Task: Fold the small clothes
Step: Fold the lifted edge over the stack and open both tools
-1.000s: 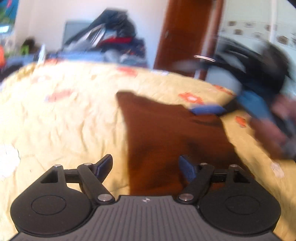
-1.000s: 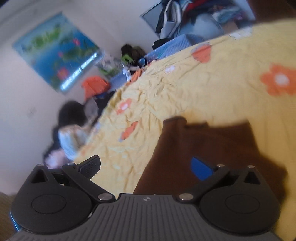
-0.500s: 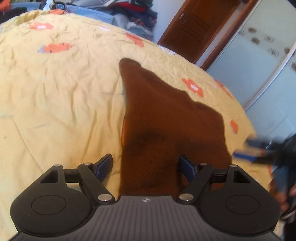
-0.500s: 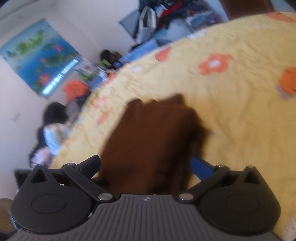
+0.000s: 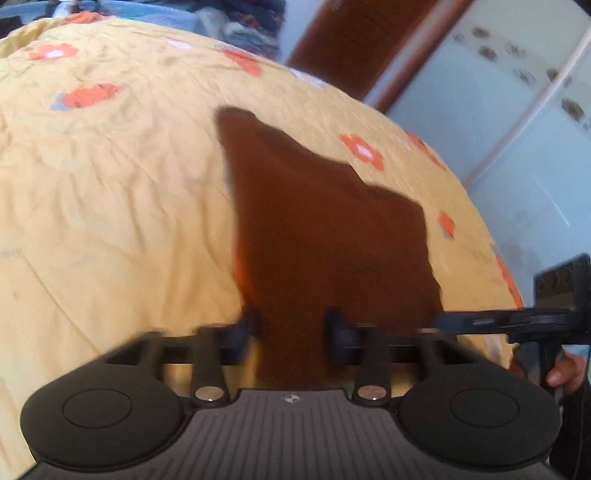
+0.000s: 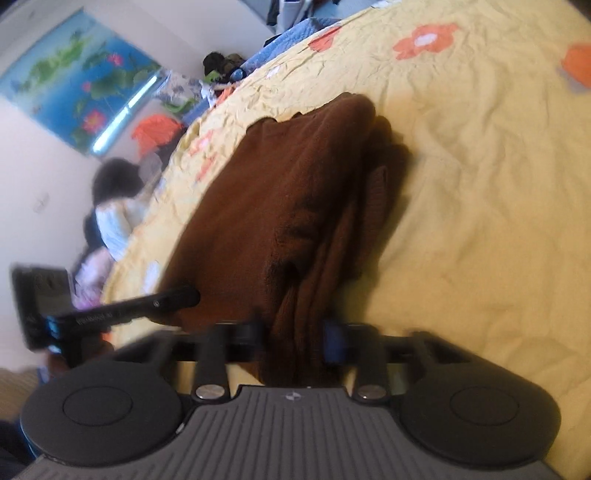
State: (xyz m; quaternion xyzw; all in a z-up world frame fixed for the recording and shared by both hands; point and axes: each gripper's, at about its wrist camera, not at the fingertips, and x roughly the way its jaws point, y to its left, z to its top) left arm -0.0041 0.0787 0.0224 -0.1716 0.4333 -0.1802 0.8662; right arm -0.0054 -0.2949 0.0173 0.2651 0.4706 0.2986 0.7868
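Note:
A small brown garment (image 5: 325,229) lies on a yellow bedspread with orange flowers (image 5: 110,206). My left gripper (image 5: 291,332) straddles its near edge, and the jaws are partly closed with cloth between them. The frame is blurred, so a firm grip does not show. In the right wrist view the garment (image 6: 295,192) is bunched into folds. My right gripper (image 6: 295,336) has its jaws narrowed around a thick fold at the near edge. The other gripper shows in each view: the right one at the right edge (image 5: 554,314), the left one at the left edge (image 6: 110,314).
A pile of clothes (image 5: 236,22) sits beyond the far side of the bed, by a brown door (image 5: 351,40). In the right wrist view a child (image 6: 114,206) sits beside the bed below a blue flower poster (image 6: 77,85). White wardrobe panels (image 5: 517,122) stand on the right.
Both grippers' jaws have narrowed from wide open onto the garment's near edge. The right gripper came down beside the left one, and the cloth has bunched up on the right side.

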